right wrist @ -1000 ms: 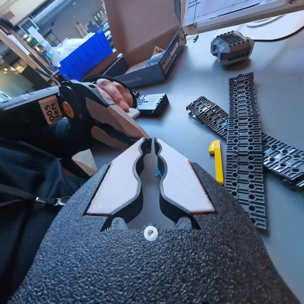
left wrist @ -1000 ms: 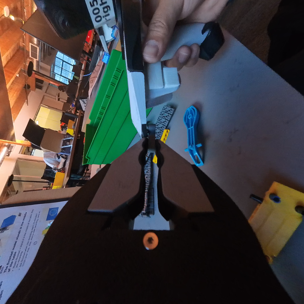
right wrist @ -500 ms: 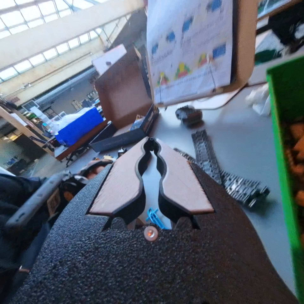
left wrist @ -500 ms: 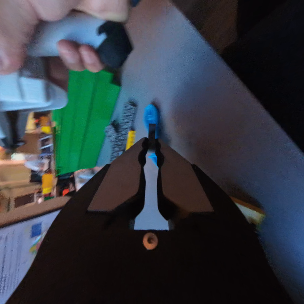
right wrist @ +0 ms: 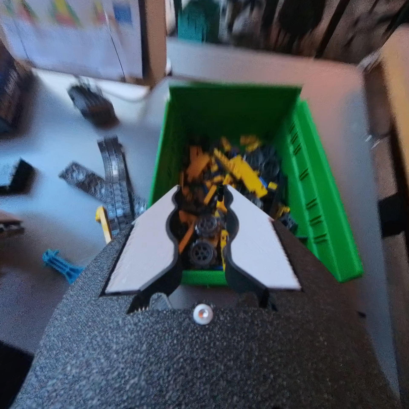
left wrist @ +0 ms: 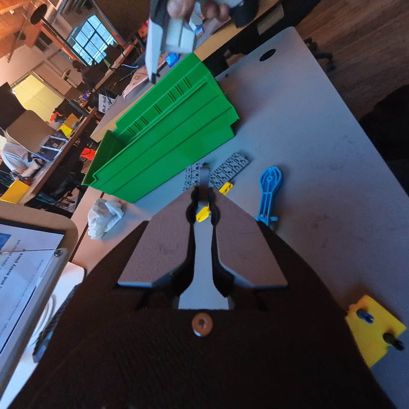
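Note:
My left gripper (left wrist: 203,192) is shut on a small grey pin (left wrist: 203,179) that sticks out past its tips, held above the grey table (left wrist: 309,155). Beyond it lie grey track pieces (left wrist: 229,170), a yellow piece (left wrist: 225,188) and a blue tool (left wrist: 269,190), beside a green bin (left wrist: 166,143). My right gripper (right wrist: 201,189) is open above the green bin (right wrist: 309,199), which holds several yellow and black parts (right wrist: 239,168) and wheels (right wrist: 201,252). A small black pin (right wrist: 220,192) shows by its right fingertip; the view is blurred. The right gripper also shows in the left wrist view (left wrist: 168,39), high over the bin.
A yellow block with pins (left wrist: 374,332) sits near right. A crumpled white wad (left wrist: 104,217) and an instruction board (left wrist: 22,276) are at left. In the right wrist view, black track strips (right wrist: 115,177), a yellow bar (right wrist: 104,223) and the blue tool (right wrist: 62,265) lie left of the bin. The tips of one gripper are about 20 cm away from the tips of the other. My left gripper's tips are some 9 cm from the yellow piece (left wrist: 225,188).
My right gripper rose from the table, swung over the green bin and opened. My left gripper swung and pulled back, still shut on its pin.

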`<state>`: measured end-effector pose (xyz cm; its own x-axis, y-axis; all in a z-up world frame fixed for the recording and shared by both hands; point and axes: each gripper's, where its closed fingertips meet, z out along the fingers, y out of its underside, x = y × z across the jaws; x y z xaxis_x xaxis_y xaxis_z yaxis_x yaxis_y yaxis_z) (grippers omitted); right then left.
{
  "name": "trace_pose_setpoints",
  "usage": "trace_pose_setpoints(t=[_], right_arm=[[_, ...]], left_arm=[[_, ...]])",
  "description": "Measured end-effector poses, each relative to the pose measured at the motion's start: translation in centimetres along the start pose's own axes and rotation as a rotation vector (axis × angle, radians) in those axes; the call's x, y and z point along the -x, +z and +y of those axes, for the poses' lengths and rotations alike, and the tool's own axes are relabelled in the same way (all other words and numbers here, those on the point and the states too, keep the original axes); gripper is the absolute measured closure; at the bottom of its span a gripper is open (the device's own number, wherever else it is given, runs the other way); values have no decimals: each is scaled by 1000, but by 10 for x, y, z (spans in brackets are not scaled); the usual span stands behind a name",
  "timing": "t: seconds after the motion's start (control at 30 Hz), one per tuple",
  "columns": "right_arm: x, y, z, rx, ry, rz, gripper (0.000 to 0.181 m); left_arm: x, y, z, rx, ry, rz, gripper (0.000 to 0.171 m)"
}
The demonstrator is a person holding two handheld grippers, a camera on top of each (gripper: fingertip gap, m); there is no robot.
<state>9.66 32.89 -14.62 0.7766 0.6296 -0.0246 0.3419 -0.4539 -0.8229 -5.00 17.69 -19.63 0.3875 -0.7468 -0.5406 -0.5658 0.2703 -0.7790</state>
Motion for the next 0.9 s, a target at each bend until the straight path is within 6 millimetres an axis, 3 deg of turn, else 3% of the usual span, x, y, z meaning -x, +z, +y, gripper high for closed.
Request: trace_pose_setpoints(t=[0.2,0.33,0.37,0.4,0.47,0.53,0.63,0.77,0.9], right_arm=[[11,1,9,-11,-21,-61,141],[2,1,18,21,42,-72,140],[11,-4,13,-11,54,-109,140],[29,-11,6,-66,46,-176,142],[87,-26,-2,-149,-2,-374,152],[152,-36,8,-142,-31,-605,156],[211,-36,25,-106,13,-777,153],[226,-12,41,-55,104,-755,148],[232,-14,36,-90,169,-814,169]], left_arm=[[5,-1,2,-41,-132,32,165],[6,2,10,-40,-229,71,166],[8,1,11,-43,-241,68,165],[10,0,10,-54,-247,65,165],[12,-3,3,-99,-249,66,165],[12,-6,-4,-142,-234,69,166],[9,-9,-11,-174,-176,64,166],[7,-14,-23,-204,-28,-1,166],[7,-17,-27,-193,48,-49,165]])
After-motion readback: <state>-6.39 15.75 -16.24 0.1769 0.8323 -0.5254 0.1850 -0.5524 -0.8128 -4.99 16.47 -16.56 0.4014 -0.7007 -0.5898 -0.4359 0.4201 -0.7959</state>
